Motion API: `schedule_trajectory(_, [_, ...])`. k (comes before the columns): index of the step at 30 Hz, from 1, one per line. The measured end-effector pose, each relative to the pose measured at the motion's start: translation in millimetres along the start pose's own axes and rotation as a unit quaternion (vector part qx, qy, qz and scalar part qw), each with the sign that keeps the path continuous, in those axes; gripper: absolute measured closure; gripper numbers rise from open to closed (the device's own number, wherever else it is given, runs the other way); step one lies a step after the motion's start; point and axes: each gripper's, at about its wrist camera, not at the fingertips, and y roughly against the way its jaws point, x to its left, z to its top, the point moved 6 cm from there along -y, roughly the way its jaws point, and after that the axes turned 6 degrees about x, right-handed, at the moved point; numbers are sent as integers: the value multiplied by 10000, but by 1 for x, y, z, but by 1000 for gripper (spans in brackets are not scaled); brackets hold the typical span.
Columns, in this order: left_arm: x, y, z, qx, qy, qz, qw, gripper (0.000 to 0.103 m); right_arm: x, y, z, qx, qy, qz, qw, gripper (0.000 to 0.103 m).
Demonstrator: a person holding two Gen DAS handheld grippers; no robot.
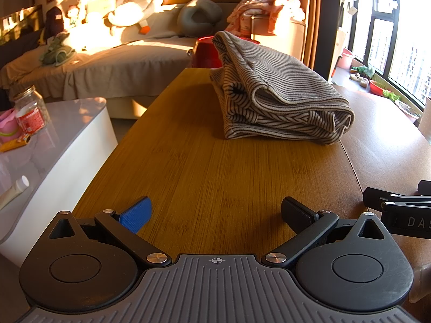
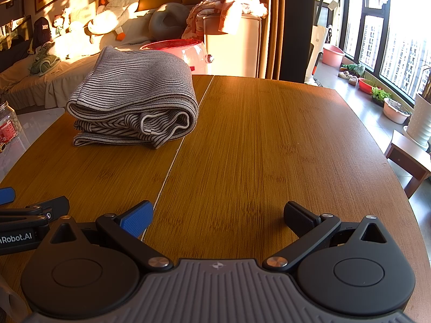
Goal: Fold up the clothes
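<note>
A grey striped garment (image 1: 280, 91) lies folded into a thick bundle on the wooden table (image 1: 204, 167), toward its far end. It also shows in the right wrist view (image 2: 134, 97), at the far left of the table (image 2: 269, 148). My left gripper (image 1: 215, 212) is open and empty, low over the table's near end, well short of the garment. My right gripper (image 2: 218, 215) is open and empty too, near the front edge and to the right of the left one. Each gripper's side shows at the edge of the other's view.
A white side table (image 1: 54, 145) with a jar (image 1: 29, 110) and small items stands left. A sofa (image 1: 113, 59) with plush toys is behind. A red pot (image 2: 177, 48) sits beyond the table's far edge. Windows, basins and plants (image 2: 396, 107) are on the right.
</note>
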Motion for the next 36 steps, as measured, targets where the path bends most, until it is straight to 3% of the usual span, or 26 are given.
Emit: schedule_trajectory(36, [-1, 1, 0, 14, -9, 3, 10000, 0, 0, 2, -2, -51, -28, -34, 10000, 0])
